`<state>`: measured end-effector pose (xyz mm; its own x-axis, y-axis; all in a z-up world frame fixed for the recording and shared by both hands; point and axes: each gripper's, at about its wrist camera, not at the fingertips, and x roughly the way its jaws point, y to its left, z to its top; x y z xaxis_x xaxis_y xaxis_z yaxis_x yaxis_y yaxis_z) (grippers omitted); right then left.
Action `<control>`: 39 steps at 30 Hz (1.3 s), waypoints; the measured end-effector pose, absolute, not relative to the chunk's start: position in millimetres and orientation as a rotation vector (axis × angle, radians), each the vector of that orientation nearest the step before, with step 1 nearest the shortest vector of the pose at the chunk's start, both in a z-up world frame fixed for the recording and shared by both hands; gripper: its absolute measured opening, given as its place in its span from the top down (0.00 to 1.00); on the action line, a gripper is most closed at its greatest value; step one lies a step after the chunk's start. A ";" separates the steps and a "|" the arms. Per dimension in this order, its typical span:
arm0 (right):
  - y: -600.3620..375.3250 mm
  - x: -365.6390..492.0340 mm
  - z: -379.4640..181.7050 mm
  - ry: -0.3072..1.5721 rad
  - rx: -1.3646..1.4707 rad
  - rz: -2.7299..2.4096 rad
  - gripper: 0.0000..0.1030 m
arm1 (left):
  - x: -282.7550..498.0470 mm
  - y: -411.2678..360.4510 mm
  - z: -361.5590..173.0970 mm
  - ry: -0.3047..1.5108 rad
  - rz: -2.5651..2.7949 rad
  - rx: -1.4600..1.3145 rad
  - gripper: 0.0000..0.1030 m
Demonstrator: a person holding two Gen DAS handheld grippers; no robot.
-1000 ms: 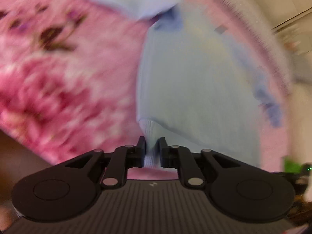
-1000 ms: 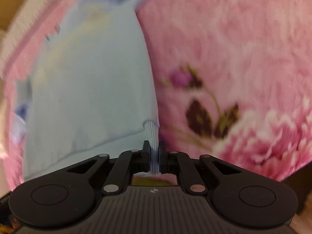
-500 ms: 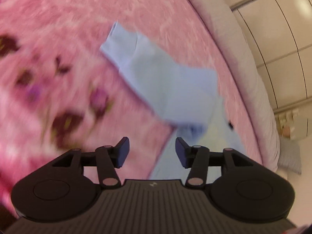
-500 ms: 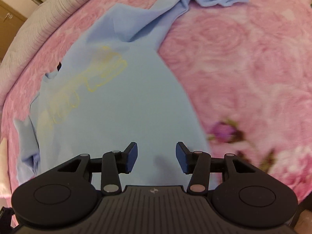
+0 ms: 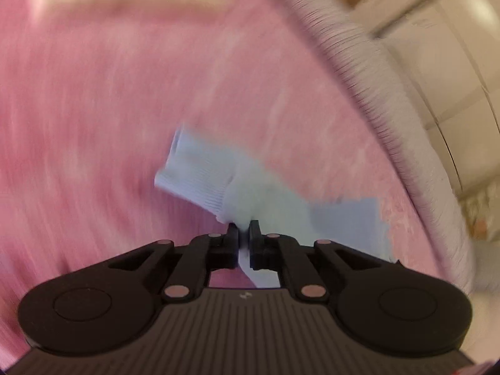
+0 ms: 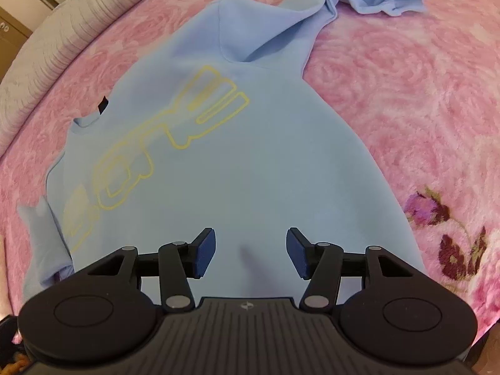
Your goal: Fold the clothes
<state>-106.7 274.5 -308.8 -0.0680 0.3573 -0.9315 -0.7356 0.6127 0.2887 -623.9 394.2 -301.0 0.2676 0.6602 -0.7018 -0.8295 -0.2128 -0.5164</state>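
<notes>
Sweatshirt (image 6: 250,172) flat on blanket (image 6: 406,78); left gripper (image 5: 243,234) pinches sleeve cuff (image 5: 193,184), right gripper (image 6: 251,250) wide open, empty; carry sleeve across chest, keep taut

Soft, even indoor light, no hard glare. The left view is badly motion-smeared: the blanket (image 5: 93,125) streaks, only the gripper (image 5: 243,234) stays sharp. The right view is crisp, the sweatshirt (image 6: 250,172) casting faint shadows in its folds; fisheye bends both edges.
</notes>
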 end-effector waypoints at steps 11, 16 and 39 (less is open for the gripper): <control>281.3 -120.3 -320.8 1.391 -0.415 0.951 0.43 | -705.1 402.2 -314.2 0.767 1.637 -0.784 0.71; 279.8 -118.8 -324.0 1.392 -0.449 0.963 0.43 | -690.8 367.9 -298.3 0.651 1.700 -0.891 0.68; 328.6 -67.6 -301.2 1.144 -0.661 1.114 0.46 | -266.3 232.4 -307.1 0.623 1.029 -1.226 0.57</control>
<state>-67.6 328.6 -301.2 0.0123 0.3440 -0.9389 -0.9294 0.3502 0.1161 -266.3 232.4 -307.1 0.4377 0.2956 -0.8492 -0.8895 0.0046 -0.4569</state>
